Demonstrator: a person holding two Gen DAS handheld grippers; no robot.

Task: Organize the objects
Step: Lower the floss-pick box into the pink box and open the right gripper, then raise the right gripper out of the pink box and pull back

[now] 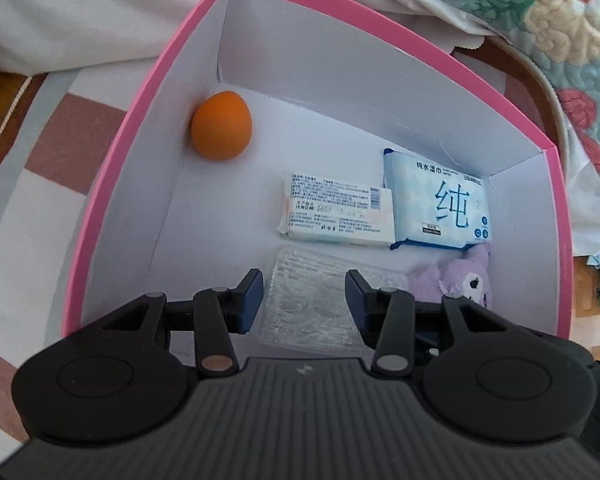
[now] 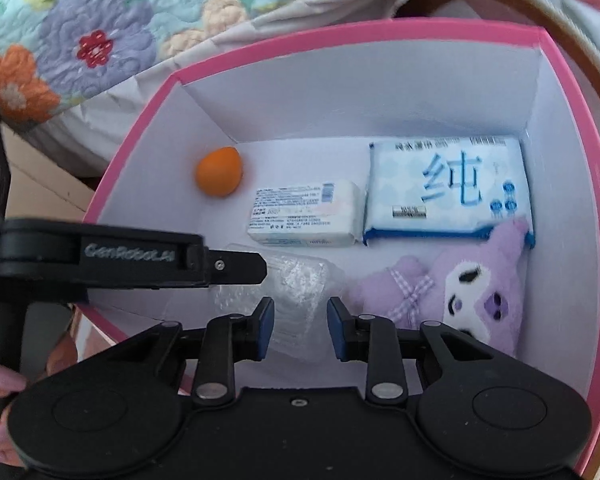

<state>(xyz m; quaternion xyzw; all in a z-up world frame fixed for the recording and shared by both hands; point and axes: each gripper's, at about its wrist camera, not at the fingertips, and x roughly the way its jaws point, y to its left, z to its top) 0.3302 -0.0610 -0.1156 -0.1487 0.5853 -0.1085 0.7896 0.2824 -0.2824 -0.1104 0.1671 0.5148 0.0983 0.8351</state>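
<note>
A pink box (image 1: 112, 184) with white inner walls sits open beside a flowered quilt (image 2: 100, 32), and several things lie on its floor. The clear plastic packet (image 1: 312, 300), crinkled and see-through with something pale inside, lies flat near the front wall. Behind it rest a white wrapped bar (image 1: 336, 216) printed with small text and a barcode, and just to its right a blue-and-white pack of wet wipes (image 1: 440, 204). An orange egg-shaped sponge (image 1: 222, 125) sits alone by the far left wall, well apart from the rest. A purple plush toy (image 2: 460, 284) with a white face lies in the near right corner, touching the wipes. The left gripper (image 1: 304, 300) hangs over the packet, jaws spread with the packet showing in the gap below them; I cannot tell whether the pads touch it. The right gripper (image 2: 300, 328) has its jaws drawn in narrow but not meeting, the packet's near right edge between them, nothing visibly pinched.
</note>
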